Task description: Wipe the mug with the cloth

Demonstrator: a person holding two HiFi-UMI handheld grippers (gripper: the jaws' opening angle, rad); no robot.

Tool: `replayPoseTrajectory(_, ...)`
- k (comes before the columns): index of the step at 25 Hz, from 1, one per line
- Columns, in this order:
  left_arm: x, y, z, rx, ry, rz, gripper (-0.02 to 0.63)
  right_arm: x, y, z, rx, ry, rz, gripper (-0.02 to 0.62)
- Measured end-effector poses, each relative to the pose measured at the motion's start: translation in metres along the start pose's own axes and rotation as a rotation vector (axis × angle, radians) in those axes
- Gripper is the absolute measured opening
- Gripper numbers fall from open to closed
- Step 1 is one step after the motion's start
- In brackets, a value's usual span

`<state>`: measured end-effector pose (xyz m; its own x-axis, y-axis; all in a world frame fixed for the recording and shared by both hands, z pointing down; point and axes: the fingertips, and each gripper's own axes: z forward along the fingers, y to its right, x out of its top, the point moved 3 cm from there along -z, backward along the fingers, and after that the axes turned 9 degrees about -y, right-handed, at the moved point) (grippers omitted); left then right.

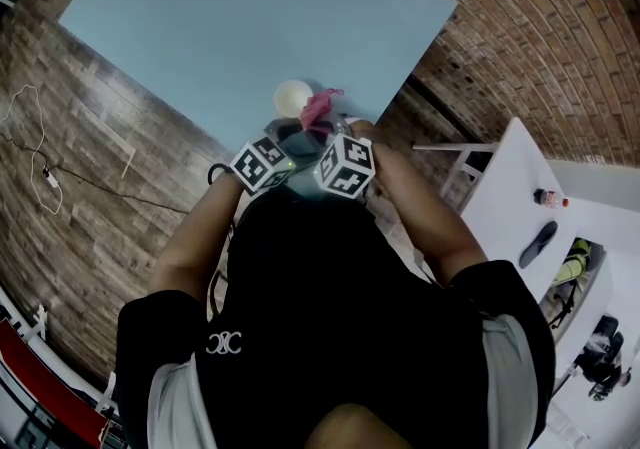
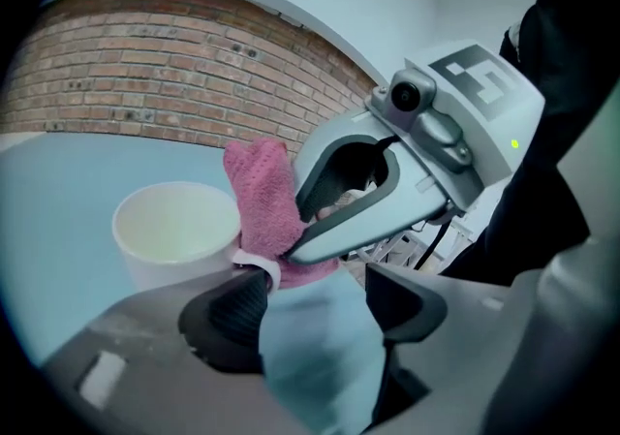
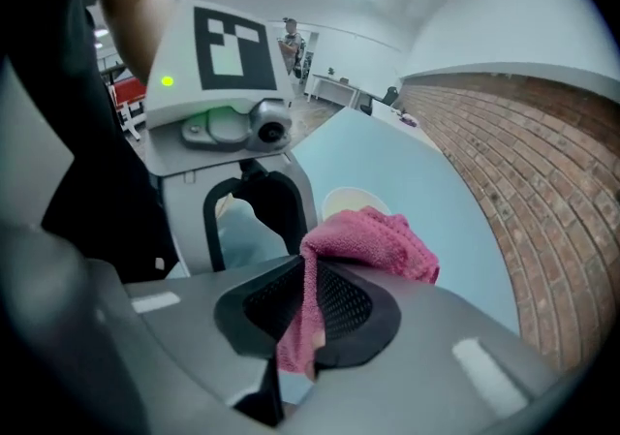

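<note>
Gaping over the desk [image 1: 250,17], the left tongs [image 2: 315,299] hold their jaws well apart and grip nothing; only bare desk shows between the pads. Just beyond the left jaw's tip stands the mug [image 2: 179,230], white and upright, with its handle turned toward that jaw and just beside it; whether they touch I cannot tell. The mug sits near the desk's corner closest to the person. Right of the mug hangs the cloth [image 2: 266,205], pink and bunched, against the mug's handle side. The right tongs [image 3: 310,299] are clamped on the cloth, with a fold pinched between the dark pads and the rest bulging above them. Both tongs sit close together, facing each other.
</note>
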<state>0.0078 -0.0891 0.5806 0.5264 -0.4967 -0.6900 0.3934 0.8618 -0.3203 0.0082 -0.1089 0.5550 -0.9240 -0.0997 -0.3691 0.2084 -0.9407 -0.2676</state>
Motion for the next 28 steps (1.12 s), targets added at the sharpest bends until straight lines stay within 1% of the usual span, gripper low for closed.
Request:
replayPoseTrajectory(2, 0.001, -0.001, -0.003, -0.024, 0.04, -0.051, 0.321, -0.001, -0.007, -0.004, 0.092, 0.025, 0.037, 0.037)
replayPoseTrajectory(4, 0.001, 0.0, -0.004, -0.041, 0.06, -0.071, 0.333, -0.004, -0.013, -0.005, 0.169, 0.038, 0.093, 0.037)
replayPoseTrajectory(7, -0.001, 0.003, -0.003, -0.048, 0.038, -0.032, 0.344, -0.01, -0.018, -0.001, 0.239, 0.04, 0.179, 0.037)
replayPoseTrajectory(10, -0.003, 0.007, -0.002, -0.058, 0.005, 0.011, 0.351, -0.014, -0.022, 0.005, 0.334, 0.024, 0.273, 0.037)
replayPoseTrajectory(12, -0.005, 0.009, -0.002, -0.061, -0.008, 0.029, 0.371, -0.014, -0.023, 0.009, 0.383, 0.023, 0.332, 0.037)
replayPoseTrajectory(14, -0.005, 0.009, -0.001, -0.059, -0.011, 0.035, 0.382, -0.014, -0.022, 0.013, 0.392, 0.005, 0.369, 0.037)
replayPoseTrajectory(17, -0.005, 0.009, -0.001, -0.051, -0.023, 0.05, 0.382, -0.019, -0.026, 0.024, 0.392, -0.059, 0.414, 0.037)
replayPoseTrajectory(19, -0.007, 0.01, -0.001, -0.048, -0.032, 0.062, 0.382, -0.022, -0.027, 0.031, 0.401, -0.078, 0.465, 0.037)
replayPoseTrajectory(25, -0.007, 0.008, -0.004, -0.055, -0.032, 0.057, 0.385, -0.026, -0.022, 0.044, 0.448, -0.097, 0.7, 0.038)
replayPoseTrajectory(28, -0.009, 0.007, -0.003, -0.046, -0.038, 0.062, 0.385, -0.031, -0.016, 0.049, 0.459, -0.086, 0.809, 0.038)
